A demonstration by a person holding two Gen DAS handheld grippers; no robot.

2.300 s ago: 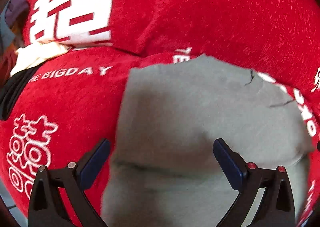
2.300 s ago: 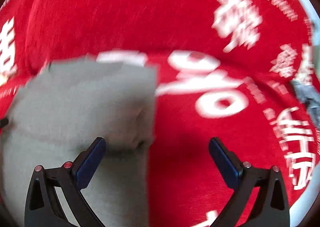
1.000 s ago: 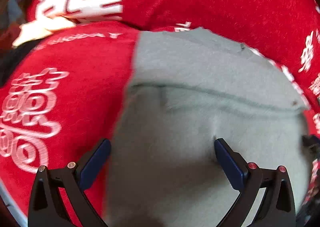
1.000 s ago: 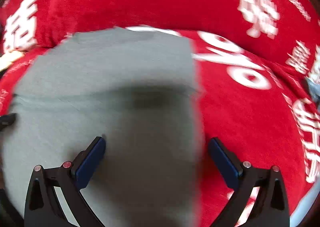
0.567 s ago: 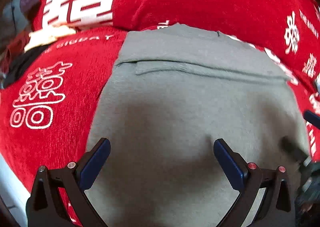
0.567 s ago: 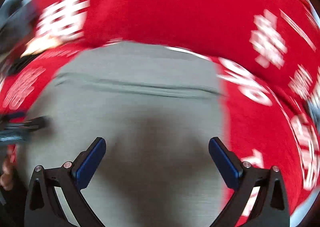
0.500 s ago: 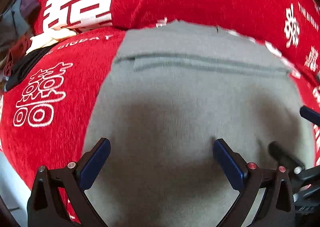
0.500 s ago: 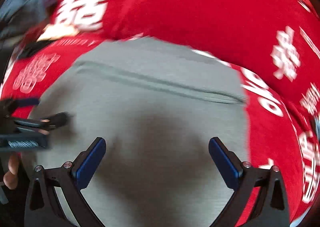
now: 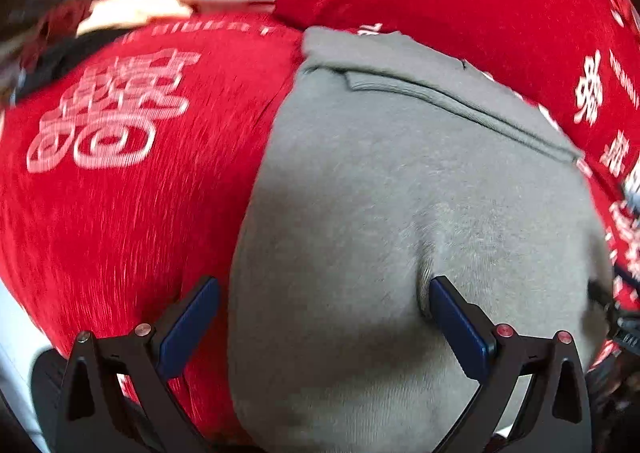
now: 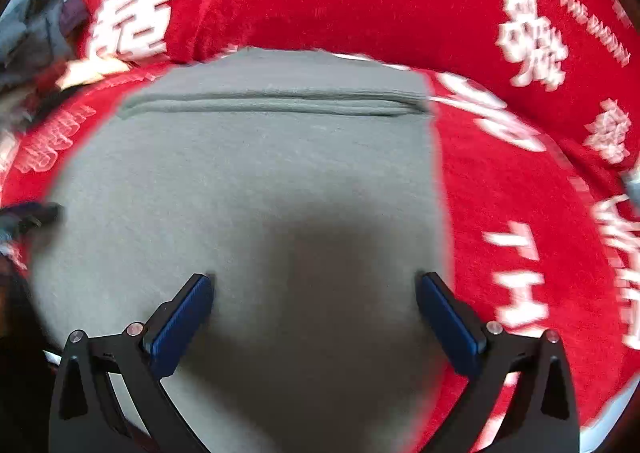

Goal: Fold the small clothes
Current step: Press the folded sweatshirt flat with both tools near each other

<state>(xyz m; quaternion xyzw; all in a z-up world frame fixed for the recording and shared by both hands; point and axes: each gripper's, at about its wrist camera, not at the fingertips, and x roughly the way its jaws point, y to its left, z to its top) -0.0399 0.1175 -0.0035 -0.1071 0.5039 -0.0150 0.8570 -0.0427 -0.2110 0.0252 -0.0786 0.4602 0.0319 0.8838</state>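
A grey folded garment [image 9: 400, 213] lies flat on a red cloth with white characters [image 9: 120, 193]; a folded edge runs across its far side. It also shows in the right wrist view [image 10: 260, 181]. My left gripper [image 9: 324, 289] is open, straddling the garment's left edge, with its right fingertip [image 9: 440, 289] pressing a dent into the fabric. My right gripper [image 10: 314, 285] is open and low over the garment's near right part, holding nothing. The left gripper shows blurred at the left edge of the right wrist view [image 10: 28, 215].
A pile of other clothes, cream, black and grey [image 9: 100, 13], lies at the far left beyond the red cloth. The red cloth [image 10: 520, 193] spreads to the right of the garment. A pale edge shows at the lower left [image 9: 16, 353].
Both grippers have let the garment lie folded and drawn back toward its near side. The left gripper has shifted left to the garment's left edge; the right gripper has shifted toward its right edge.
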